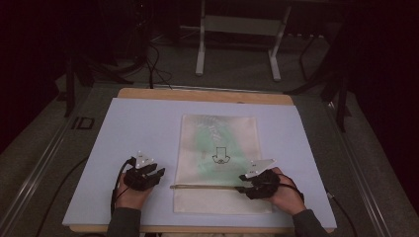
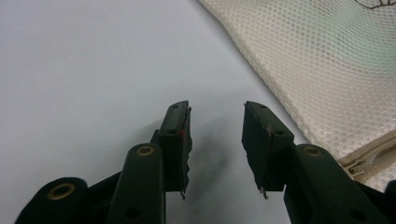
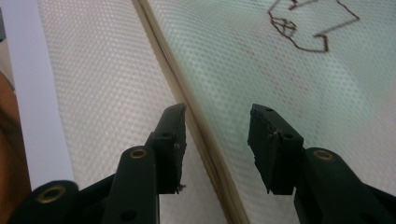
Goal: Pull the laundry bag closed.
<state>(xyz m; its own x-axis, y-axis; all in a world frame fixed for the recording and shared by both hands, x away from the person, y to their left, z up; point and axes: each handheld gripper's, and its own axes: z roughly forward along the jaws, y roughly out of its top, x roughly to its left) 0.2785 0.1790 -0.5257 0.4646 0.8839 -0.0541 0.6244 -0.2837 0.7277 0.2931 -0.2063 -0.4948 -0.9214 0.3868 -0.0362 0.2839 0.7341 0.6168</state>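
- We are looking down on a pale blue board lying on a wooden table, its far edge showing bare wood; the room beyond is dark, with a grey floor, cables and a white metal frame standing past the table's far edge.
- A cream mesh bag is lying flat at the board's middle, reaching toward the near edge; something pale green is showing through the mesh, and we cannot tell what it is.
- A dark outline drawing is sitting on the bag's face, and a zipper line is running across its near part.
- The left gripper is resting on bare board just beside the bag's left edge, jaws standing apart with nothing between them.
- The right gripper is hovering at the zipper's right end, jaws apart and straddling the zipper line.
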